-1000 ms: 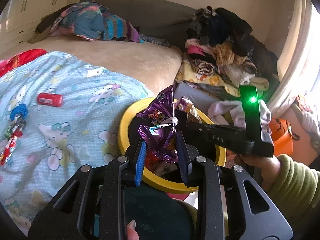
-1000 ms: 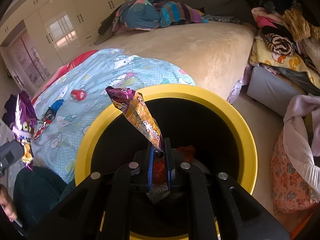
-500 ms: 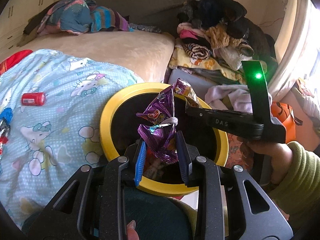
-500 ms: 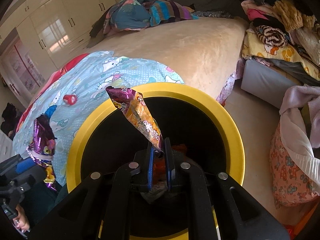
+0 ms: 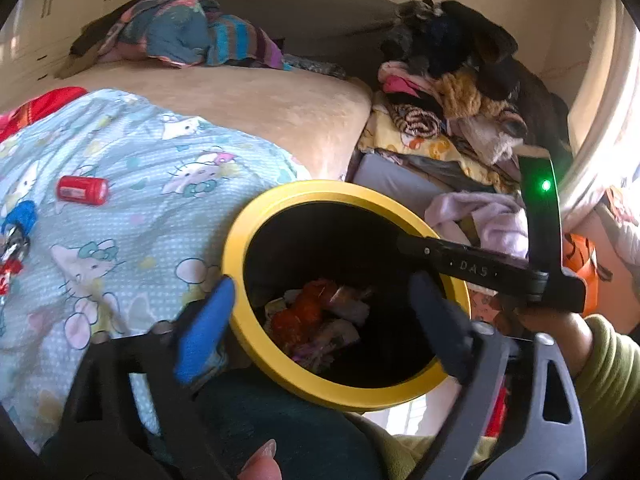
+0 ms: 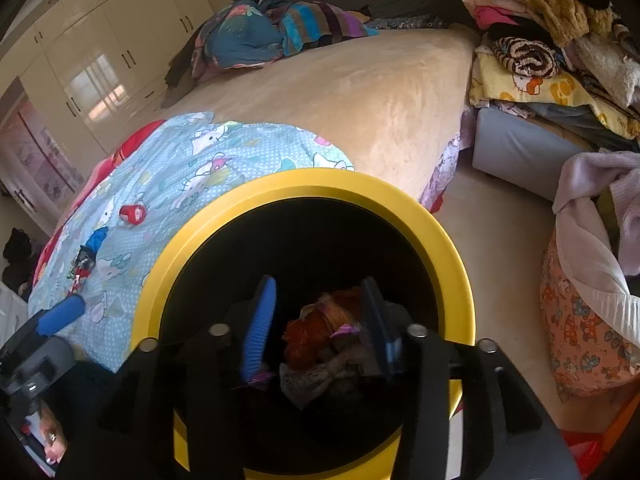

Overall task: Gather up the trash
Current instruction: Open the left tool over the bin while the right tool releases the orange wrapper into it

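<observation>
A black bin with a yellow rim stands beside the bed. Crumpled wrappers lie at its bottom. My left gripper is open wide and empty over the bin mouth. My right gripper is open and empty, fingers down inside the bin; its body crosses the bin's right rim in the left wrist view. A red can and a blue and red wrapper lie on the Hello Kitty sheet.
The bed has a beige blanket and bundled bedding at the far end. Piles of clothes sit right of the bin. A patterned laundry bag stands on the floor. White wardrobes line the far wall.
Both grippers have opened. The purple wrapper has dropped from the left gripper and the orange-purple wrapper from the right; both now lie in the bin.
</observation>
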Tool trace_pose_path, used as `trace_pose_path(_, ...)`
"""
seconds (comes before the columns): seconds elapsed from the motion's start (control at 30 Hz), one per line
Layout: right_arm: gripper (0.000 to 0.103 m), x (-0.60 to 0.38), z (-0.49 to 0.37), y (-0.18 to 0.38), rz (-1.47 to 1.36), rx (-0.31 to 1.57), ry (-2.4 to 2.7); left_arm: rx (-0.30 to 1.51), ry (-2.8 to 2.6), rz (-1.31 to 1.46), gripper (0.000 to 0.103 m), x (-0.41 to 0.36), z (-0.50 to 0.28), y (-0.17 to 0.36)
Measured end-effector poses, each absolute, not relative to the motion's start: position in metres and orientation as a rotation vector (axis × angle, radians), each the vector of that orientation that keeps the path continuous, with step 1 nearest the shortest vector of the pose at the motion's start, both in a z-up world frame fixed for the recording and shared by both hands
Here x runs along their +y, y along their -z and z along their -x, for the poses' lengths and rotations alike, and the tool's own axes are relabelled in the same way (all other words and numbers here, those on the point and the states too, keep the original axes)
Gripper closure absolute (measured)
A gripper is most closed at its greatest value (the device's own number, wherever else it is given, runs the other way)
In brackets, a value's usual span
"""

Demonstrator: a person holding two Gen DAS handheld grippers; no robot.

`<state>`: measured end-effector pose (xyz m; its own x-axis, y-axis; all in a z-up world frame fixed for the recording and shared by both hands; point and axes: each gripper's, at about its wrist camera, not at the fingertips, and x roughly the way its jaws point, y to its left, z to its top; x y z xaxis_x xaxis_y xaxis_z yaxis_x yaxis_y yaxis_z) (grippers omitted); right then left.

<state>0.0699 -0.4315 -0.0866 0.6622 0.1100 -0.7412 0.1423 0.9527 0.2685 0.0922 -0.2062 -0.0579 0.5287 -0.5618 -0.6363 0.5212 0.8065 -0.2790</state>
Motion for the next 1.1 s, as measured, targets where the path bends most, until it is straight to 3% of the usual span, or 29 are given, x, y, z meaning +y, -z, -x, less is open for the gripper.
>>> trace_pose_path(0.1, 0.047, -0.423, -0.07, 0.081, -0.289, 0.837, 0.015, 0.773, 0.626, 0.064, 0.011, -0.2, -0.091, 0.055)
trace_pose_path(0.33, 0.036, -0.4, -0.067, 0.066, -0.233, 0.794, -0.016, 0.725, 0.555, 0.044, 0.011, -0.183, -0.085, 0.043)
trace_pose_path(0.73, 0.027, -0.368, -0.064, 0.046, -0.177, 0.742, -0.073, 0.688, 0.456, 0.076, 0.011, -0.148, -0.086, 0.03)
trace_pose_path(1.1, 0.025, -0.338, -0.063, 0.031, -0.199, 0.725, -0.162, 0.657, 0.372, 0.113, 0.011, -0.116, -0.087, 0.021)
